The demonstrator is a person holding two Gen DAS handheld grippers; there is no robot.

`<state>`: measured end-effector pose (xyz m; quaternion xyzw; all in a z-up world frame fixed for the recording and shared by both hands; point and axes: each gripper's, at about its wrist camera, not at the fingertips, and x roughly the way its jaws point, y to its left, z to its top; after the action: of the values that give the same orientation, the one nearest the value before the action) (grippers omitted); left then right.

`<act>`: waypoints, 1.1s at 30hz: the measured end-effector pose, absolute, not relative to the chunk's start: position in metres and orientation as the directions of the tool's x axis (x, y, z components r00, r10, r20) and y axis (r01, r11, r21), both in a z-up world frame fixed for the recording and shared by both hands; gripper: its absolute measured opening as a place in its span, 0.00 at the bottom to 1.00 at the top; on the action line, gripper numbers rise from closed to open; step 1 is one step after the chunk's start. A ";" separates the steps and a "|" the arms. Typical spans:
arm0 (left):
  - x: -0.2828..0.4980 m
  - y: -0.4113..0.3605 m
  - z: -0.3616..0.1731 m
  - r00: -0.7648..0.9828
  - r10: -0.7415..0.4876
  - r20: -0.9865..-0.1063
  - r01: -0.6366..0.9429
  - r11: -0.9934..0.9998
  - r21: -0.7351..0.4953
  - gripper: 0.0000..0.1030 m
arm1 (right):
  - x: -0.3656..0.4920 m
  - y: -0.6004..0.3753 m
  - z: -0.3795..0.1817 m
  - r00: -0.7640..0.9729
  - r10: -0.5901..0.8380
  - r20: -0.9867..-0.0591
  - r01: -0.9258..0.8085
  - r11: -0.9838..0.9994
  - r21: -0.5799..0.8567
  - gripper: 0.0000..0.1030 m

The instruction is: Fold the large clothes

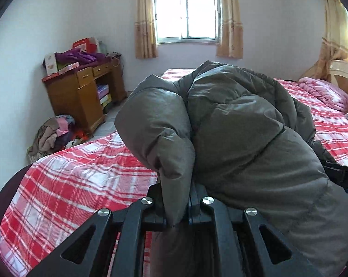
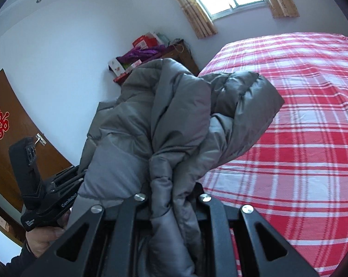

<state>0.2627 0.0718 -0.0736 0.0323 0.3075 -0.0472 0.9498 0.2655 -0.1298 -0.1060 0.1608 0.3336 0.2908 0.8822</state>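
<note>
Evidently the puffer jacket [image 1: 243, 127] hung between left gripper [image 1: 177, 198] and right gripper [image 2: 174, 196], both clamped on it, above the bed [image 2: 301, 138].

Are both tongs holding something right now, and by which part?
Yes. Both are shut on the grey puffer jacket: the left tongs pinch a fold of fabric, the right tongs a bunched fold. Which part cannot be told.

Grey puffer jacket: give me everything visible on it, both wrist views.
The grey quilted puffer jacket is bulky, with glossy nylon-looking fabric stitched in puffy horizontal baffles. It is bunched and doubled over, held up above the red-and-white plaid bed sheet; whether any part rests on it cannot be told. The left gripper pinches one fold and the right gripper another. No zipper or label shows.
</note>
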 end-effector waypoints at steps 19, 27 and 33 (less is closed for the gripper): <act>0.274 0.124 -0.139 0.763 0.123 -0.634 -0.118 0.992 0.051 0.71 | 0.292 -0.096 -0.162 0.558 0.502 -0.660 -0.325 0.865 0.383 0.40; 0.280 0.129 -0.150 0.748 0.130 -0.651 -0.147 0.989 0.029 0.81 | 0.287 -0.103 -0.161 0.601 0.462 -0.652 -0.269 0.885 0.379 0.44; 0.281 0.133 -0.153 0.743 0.120 -0.658 -0.159 0.987 0.001 0.84 | 0.287 -0.105 -0.167 0.597 0.455 -0.661 -0.265 0.889 0.373 0.46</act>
<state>0.2810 0.1329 -0.1529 -0.0274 0.3506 0.0747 0.9332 0.2871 -0.1046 -0.1667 0.1185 0.4004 0.2034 0.8856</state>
